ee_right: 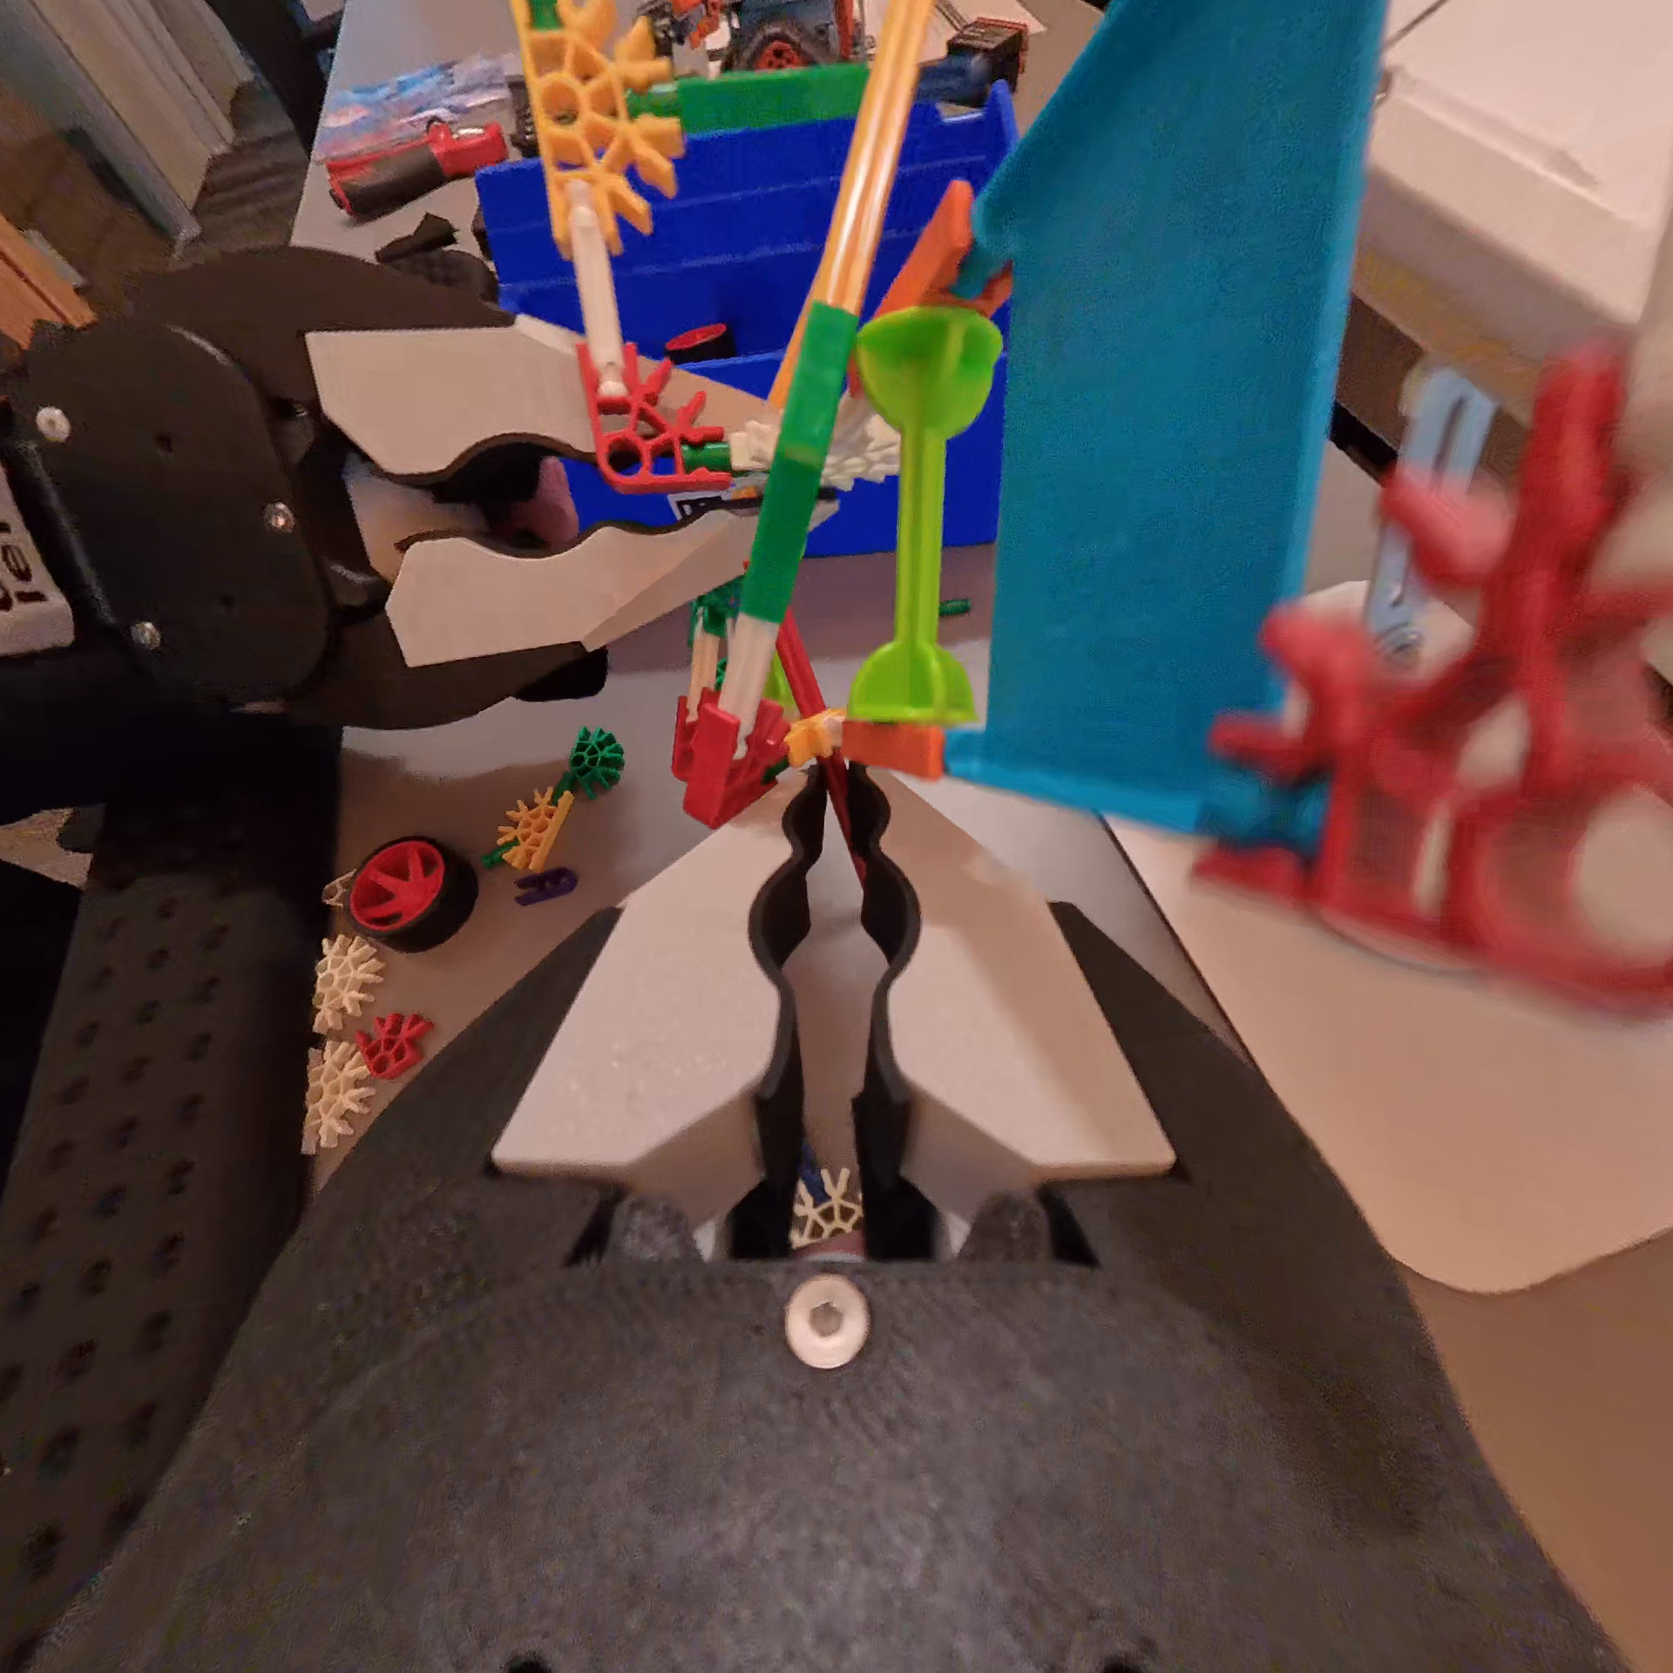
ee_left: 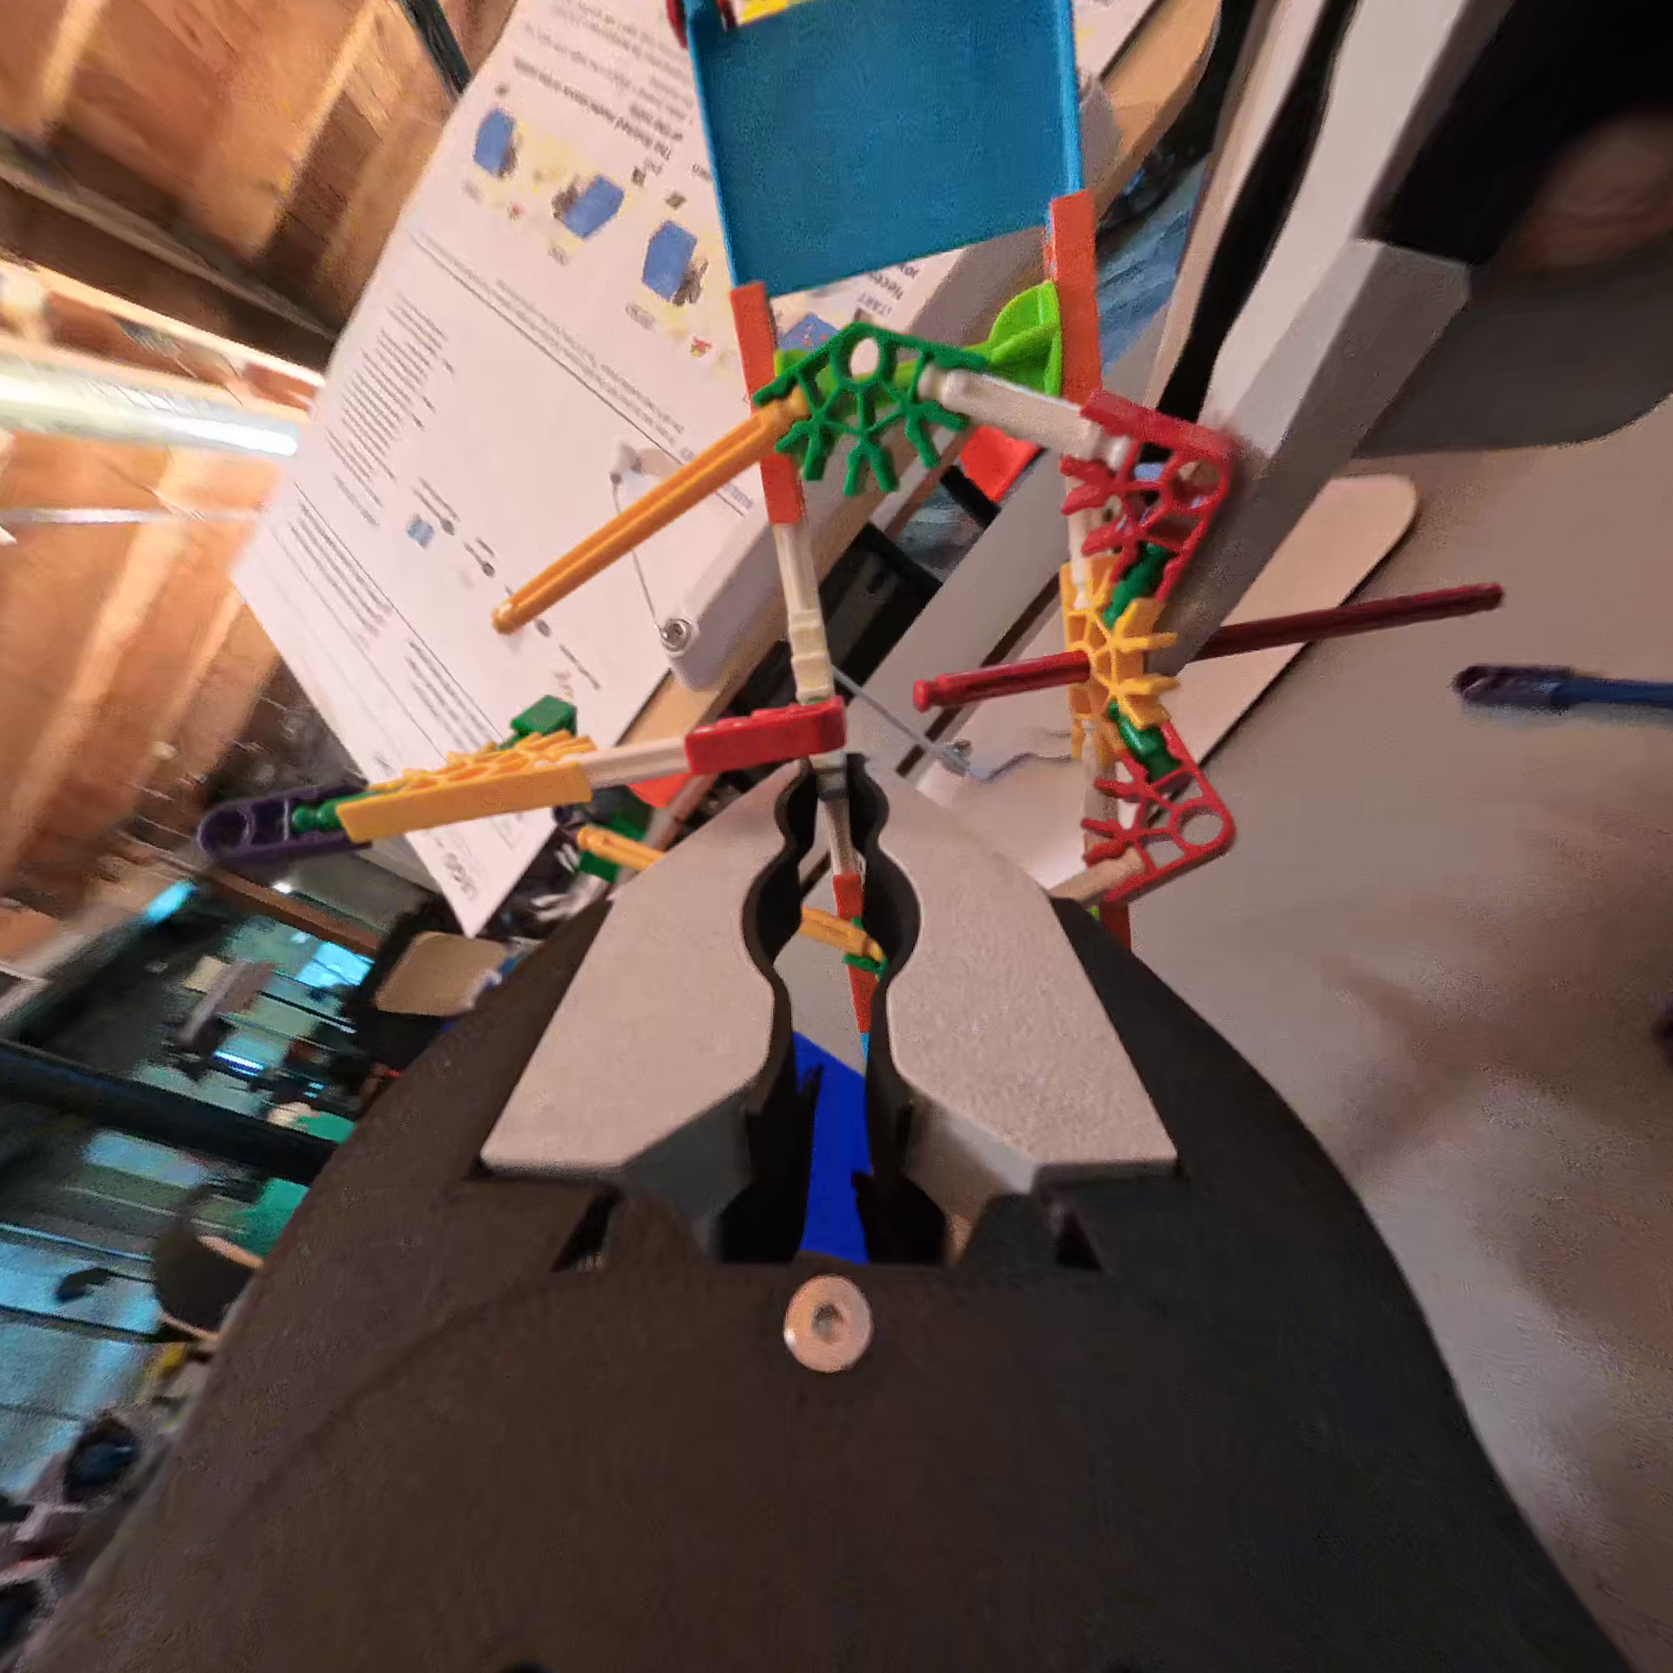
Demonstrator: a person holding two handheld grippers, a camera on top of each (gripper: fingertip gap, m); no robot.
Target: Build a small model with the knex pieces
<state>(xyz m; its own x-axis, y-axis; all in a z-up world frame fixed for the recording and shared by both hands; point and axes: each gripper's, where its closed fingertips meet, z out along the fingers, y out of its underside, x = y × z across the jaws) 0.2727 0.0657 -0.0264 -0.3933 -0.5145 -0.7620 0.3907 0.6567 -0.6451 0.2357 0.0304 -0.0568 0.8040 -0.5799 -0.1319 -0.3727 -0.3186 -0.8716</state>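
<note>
A construction-toy model of rods and connectors hangs between both grippers. In the left wrist view my left gripper [ee_left: 837,797] is shut on a white-grey rod [ee_left: 806,616] of the model, below a red connector [ee_left: 769,738]. Above are a green connector [ee_left: 860,407] and a blue panel [ee_left: 887,136]; a dark red rod [ee_left: 1313,629] passes through a yellow connector [ee_left: 1118,656]. In the right wrist view my right gripper [ee_right: 837,801] is shut on the dark red rod [ee_right: 846,828], just under the blue panel [ee_right: 1177,407] and a lime spool piece [ee_right: 919,507]. The left gripper [ee_right: 765,484] comes in from the left.
A blue bin [ee_right: 751,217] stands behind the model. Loose pieces lie on the table at left: a red-hubbed wheel [ee_right: 407,892], white connectors [ee_right: 344,978], a red connector [ee_right: 394,1041]. A white box [ee_right: 1539,181] is at right. A printed sheet [ee_left: 434,434] stands behind. Tip to tip, the grippers are about 6 centimeters apart. The red-hubbed wheel [ee_right: 407,892] is about 20 centimeters from both grippers' fingertips.
</note>
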